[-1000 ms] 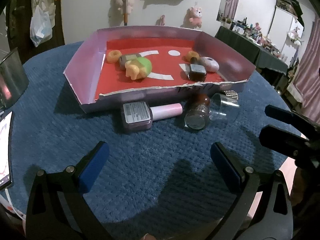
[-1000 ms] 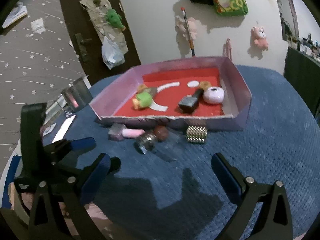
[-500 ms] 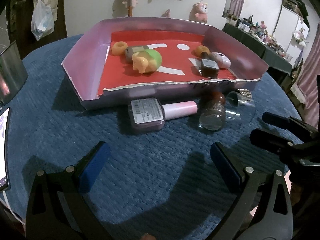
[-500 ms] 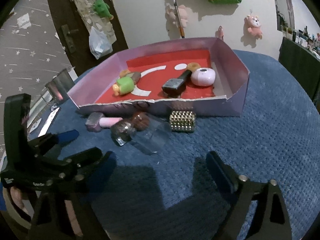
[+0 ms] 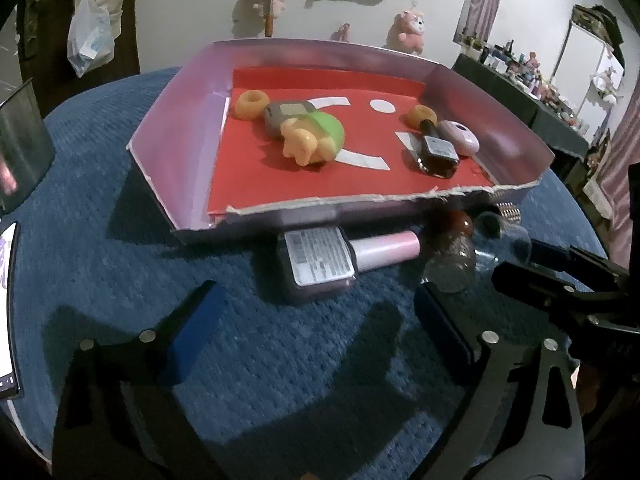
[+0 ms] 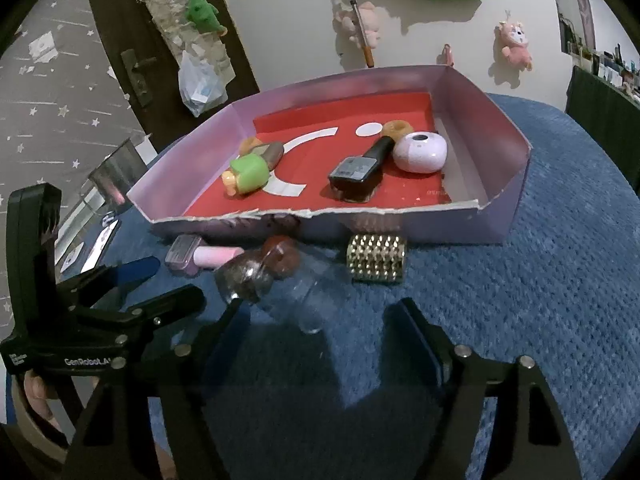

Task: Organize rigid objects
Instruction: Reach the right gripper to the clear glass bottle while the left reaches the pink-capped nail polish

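A pink tray (image 5: 176,136) with a red floor holds a green toy (image 5: 316,140), a dark bottle (image 5: 436,152) and other small items. In front of it on the blue cloth lie a pink-capped bottle (image 5: 320,264), a cork-stoppered jar (image 6: 256,272), a clear glass (image 6: 316,300) and a gold studded roller (image 6: 376,258). My left gripper (image 5: 316,320) is closing, its fingertips either side of the pink-capped bottle's base without touching it. My right gripper (image 6: 320,328) is closing with the clear glass between its fingertips, pads apart from it.
A phone (image 5: 8,312) lies at the cloth's left edge, with a shiny box (image 5: 20,152) behind it. Each gripper shows in the other's view, close beside it. A dark cluttered table (image 5: 552,112) stands far right. Plush toys hang on the wall.
Both grippers have come forward and lower toward the items in front of the tray. Both pairs of jaws have narrowed, the right pair more.
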`<state>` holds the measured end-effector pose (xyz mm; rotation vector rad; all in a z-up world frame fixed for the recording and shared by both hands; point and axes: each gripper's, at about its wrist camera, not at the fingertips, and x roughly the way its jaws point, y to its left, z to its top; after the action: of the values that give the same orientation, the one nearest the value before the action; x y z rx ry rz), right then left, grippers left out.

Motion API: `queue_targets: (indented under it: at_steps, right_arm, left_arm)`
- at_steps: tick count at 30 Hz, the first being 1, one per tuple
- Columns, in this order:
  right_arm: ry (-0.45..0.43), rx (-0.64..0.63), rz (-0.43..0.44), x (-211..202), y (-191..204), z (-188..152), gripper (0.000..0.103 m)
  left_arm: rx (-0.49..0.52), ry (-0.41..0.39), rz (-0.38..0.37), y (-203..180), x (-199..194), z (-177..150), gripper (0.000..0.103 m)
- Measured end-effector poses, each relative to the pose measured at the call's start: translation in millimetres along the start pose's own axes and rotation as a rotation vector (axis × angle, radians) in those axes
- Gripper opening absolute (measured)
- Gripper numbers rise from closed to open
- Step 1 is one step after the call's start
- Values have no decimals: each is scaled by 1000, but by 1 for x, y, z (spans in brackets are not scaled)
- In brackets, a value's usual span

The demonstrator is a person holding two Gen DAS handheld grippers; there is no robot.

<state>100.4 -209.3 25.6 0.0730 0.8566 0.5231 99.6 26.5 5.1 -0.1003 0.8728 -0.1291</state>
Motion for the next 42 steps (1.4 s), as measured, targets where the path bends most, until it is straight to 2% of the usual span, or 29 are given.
queue_targets:
  at_steps: [8,11,17,19,25,29,30,33,36,42]
  right_arm:
    - [0,16,33,9,0,10,71]
    - [-4,21,41,11,2,11,71]
    - [1,44,80,13,0,11,54]
    - [3,56,104,14,1,12,54]
    - [16,-4,138,11,18,4,54]
    - [-2,-61,81,10,24,0,55]
    - [-4,-58,81,10,23,0,58]
    - [-9,-56,75,12,22,2,59]
    - [-7,-63,81,14,24,1,53]
    - [-11,-73,86,9,27,1,53]
  left_arm:
    - [3,-8,-7,4,4,7,83]
    - [4,-14,-5,4,5,8,75]
    - [4,-23,-32,2,6,9,61]
    - [11,-23,-46,0,5,8,53]
    - [31,-22,-38,-3,0,3,47]
    - [32,-26,-34,-1,2,4,47]
    - [34,-27,-30,-2,3,5,48]
    - [41,-35,-27,-2,4,5,49]
    - [35,-37,-36,-1,3,4,47]
    - [31,-39,-41,0,-1,1,37]
